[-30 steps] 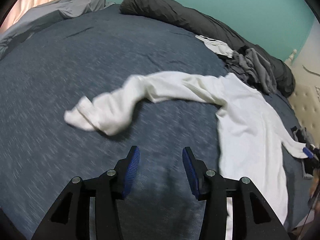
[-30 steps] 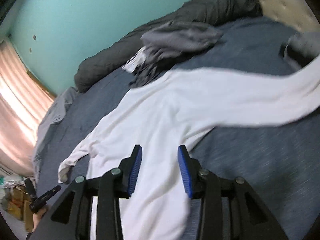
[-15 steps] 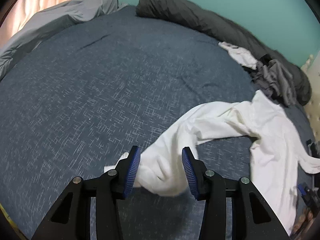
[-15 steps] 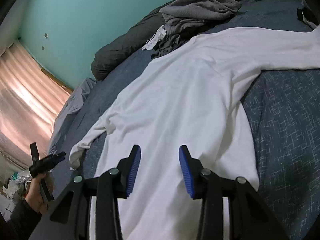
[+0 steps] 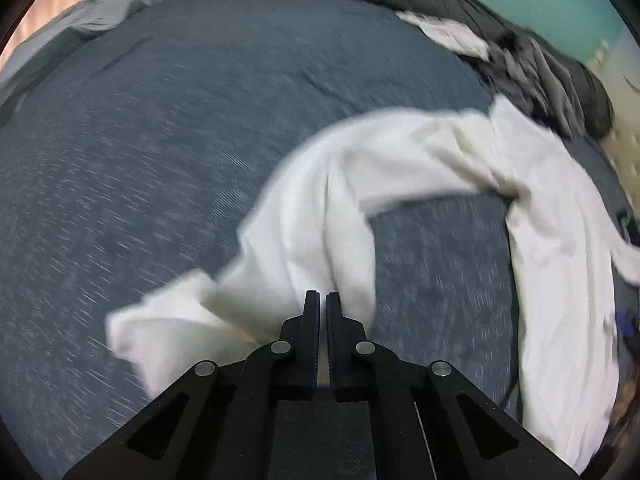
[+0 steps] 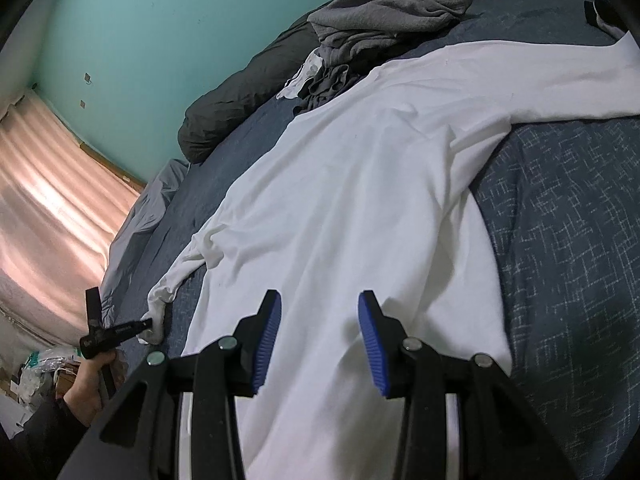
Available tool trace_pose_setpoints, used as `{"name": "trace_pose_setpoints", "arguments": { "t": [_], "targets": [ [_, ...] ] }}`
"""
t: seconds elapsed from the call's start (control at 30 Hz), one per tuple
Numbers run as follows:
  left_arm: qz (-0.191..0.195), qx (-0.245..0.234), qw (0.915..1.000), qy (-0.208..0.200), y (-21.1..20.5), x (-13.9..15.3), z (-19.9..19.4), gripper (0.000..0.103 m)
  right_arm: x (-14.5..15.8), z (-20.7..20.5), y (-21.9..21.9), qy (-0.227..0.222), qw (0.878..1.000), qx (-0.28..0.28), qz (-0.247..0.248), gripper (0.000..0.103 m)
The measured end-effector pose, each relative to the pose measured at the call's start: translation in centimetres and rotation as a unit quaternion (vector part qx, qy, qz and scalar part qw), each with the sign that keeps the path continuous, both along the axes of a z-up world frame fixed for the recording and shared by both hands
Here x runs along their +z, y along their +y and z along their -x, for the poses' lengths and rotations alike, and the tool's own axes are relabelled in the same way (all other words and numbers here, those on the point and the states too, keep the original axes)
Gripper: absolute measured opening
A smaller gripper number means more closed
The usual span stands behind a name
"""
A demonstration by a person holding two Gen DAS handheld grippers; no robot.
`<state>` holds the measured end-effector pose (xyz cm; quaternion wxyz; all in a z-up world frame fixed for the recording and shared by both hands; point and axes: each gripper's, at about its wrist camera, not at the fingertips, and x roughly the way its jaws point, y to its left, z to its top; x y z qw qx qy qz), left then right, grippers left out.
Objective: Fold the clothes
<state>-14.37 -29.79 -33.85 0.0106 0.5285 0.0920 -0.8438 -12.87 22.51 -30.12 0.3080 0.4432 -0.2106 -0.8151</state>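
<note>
1. The bed (image 5: 168, 168), under a dark blue cover, fills both views; a rolled dark duvet (image 6: 248, 84) lies along its far edge against the teal wall.
2. The white long-sleeved shirt (image 6: 360, 208) lies spread on the bed, body flat, 1 sleeve (image 5: 320, 216) trailing in loose folds toward the left gripper.
3. A heap of grey clothes (image 6: 384, 12) sits beyond the shirt's shoulder, touching it.
4. Risks: the left grip looks shallow, so the cuff could slip free when lifted; it may also pinch only 1 layer, leaving the sleeve twisted. Dragging the sleeve across could bunch the body, since nothing pins it down. The grey heap might snag on the shoulder.
5. The right gripper (image 6: 318, 336) hovers low over the shirt's lower body, tilted moderately down, jaws parted, pads off the cloth.
6. The left gripper (image 5: 322, 312) points steeply down at the sleeve's cuff end, jaws clenched together on the sleeve; blur hides how much cloth is caught. The right view shows the person's hand (image 6: 90, 380) holding it beside the cuff.
</note>
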Motion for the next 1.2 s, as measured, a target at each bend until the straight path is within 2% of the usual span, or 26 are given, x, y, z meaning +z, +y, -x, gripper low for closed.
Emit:
{"name": "trace_pose_setpoints", "arguments": {
  "t": [0.1, 0.27, 0.33, 0.4, 0.43, 0.53, 0.6, 0.63, 0.73, 0.77, 0.8, 0.83, 0.97, 1.2],
  "targets": [
    [-0.01, -0.002, 0.9999, -0.003, 0.1, -0.1, -0.5, 0.003, -0.1, -0.2, 0.1, -0.001, 1.0, 0.0, 0.001, 0.04],
    [-0.015, 0.044, 0.9981, 0.04, -3.0, 3.0, -1.2, 0.003, 0.0, -0.3, 0.3, 0.0, 1.0, -0.002, 0.003, 0.04],
    [0.005, 0.061, 0.9974, 0.038, -4.3, 3.4, -1.0, 0.008, 0.0, -0.3, 0.4, 0.0, 1.0, -0.002, 0.004, 0.04],
    [0.017, 0.065, 0.9974, 0.025, -5.1, 3.0, -0.3, 0.026, 0.1, -0.3, 0.2, 0.001, 1.0, -0.001, 0.005, 0.04],
    [0.016, 0.06, 0.9978, 0.02, -5.2, 2.7, 0.0, 0.03, 0.1, -0.3, 0.2, 0.002, 1.0, 0.0, 0.005, 0.04],
    [0.012, 0.043, 0.999, 0.007, -5.3, 1.7, 0.6, 0.035, 0.2, -0.4, 0.0, 0.004, 1.0, 0.003, 0.004, 0.041],
    [0.011, 0.028, 0.9995, -0.002, -4.7, 1.0, 0.9, 0.043, 0.2, -0.4, 0.0, 0.004, 1.0, 0.002, 0.004, 0.041],
    [0.01, 0.021, 0.9997, -0.005, -4.4, 0.8, 1.0, 0.043, 0.1, -0.3, 0.1, 0.003, 1.0, 0.001, 0.005, 0.041],
    [0.022, 0.005, 0.9997, -0.014, -3.7, 0.3, 1.4, 0.042, 0.0, -0.2, 0.0, 0.001, 1.0, 0.003, 0.003, 0.041],
    [0.024, 0.005, 0.9996, -0.014, -3.7, 0.3, 1.5, 0.03, 0.0, -0.3, 0.0, 0.001, 1.0, 0.004, 0.003, 0.041],
    [0.027, 0.004, 0.9995, -0.015, -3.7, 0.3, 1.7, 0.009, 0.0, -0.3, 0.0, 0.001, 1.0, 0.005, 0.003, 0.041],
    [0.031, 0.004, 0.9994, -0.014, -3.8, 0.5, 1.7, 0.004, 0.0, -0.3, -0.1, 0.001, 1.0, 0.006, 0.003, 0.041],
    [0.059, 0.005, 0.9982, 0.002, -4.1, 2.3, 1.7, 0.004, 0.0, -0.3, -0.1, 0.0, 1.0, 0.008, 0.003, 0.041],
    [0.113, 0.069, 0.9889, 0.066, -8.6, 9.5, 3.7, 0.003, -0.1, -0.3, -0.1, -0.001, 1.0, 0.007, 0.004, 0.041]
  ]
}}
